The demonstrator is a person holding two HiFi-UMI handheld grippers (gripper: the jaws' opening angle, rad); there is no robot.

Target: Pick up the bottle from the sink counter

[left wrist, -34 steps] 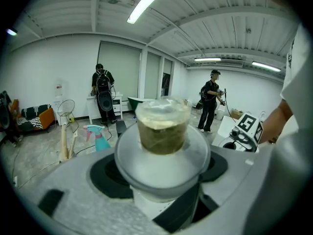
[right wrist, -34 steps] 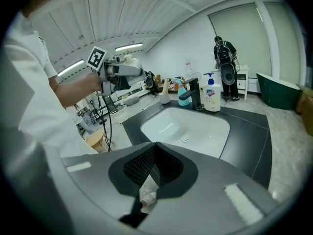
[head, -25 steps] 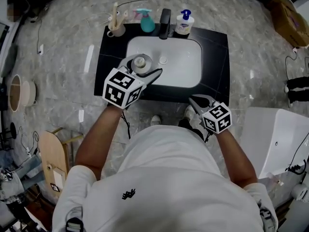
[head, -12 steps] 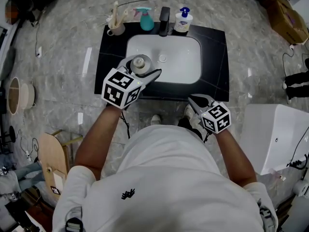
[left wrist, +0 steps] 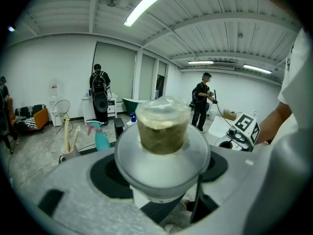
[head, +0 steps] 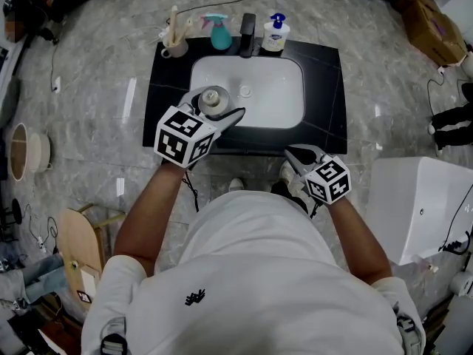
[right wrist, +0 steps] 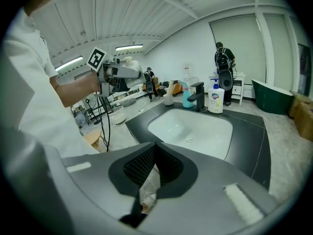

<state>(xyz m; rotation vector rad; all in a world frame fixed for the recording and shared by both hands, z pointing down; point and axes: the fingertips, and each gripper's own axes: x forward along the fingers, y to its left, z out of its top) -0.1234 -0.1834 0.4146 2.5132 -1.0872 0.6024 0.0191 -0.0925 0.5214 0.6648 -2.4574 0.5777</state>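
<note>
Your left gripper [head: 219, 103] is clamped round the bottle [left wrist: 162, 131], left of centre in the head view over the front-left corner of the basin [head: 273, 95] and apparently clear of the black sink counter [head: 325, 87], so squeeze evenly and lift it upright. Your right gripper [head: 294, 152], lower right, is closed on nothing. Beyond, a faucet [head: 247, 34], soap dispenser [head: 276, 34] and teal spray bottle [head: 219, 32] line the counter's top edge, with grey marbled floor [head: 96, 87] all round.

I can't read any words here. The soap bottle [right wrist: 215, 99] has a label, but its print is too small. My left gripper [head: 217, 103] and right gripper [head: 293, 152] carry only black-and-white squares.
</note>
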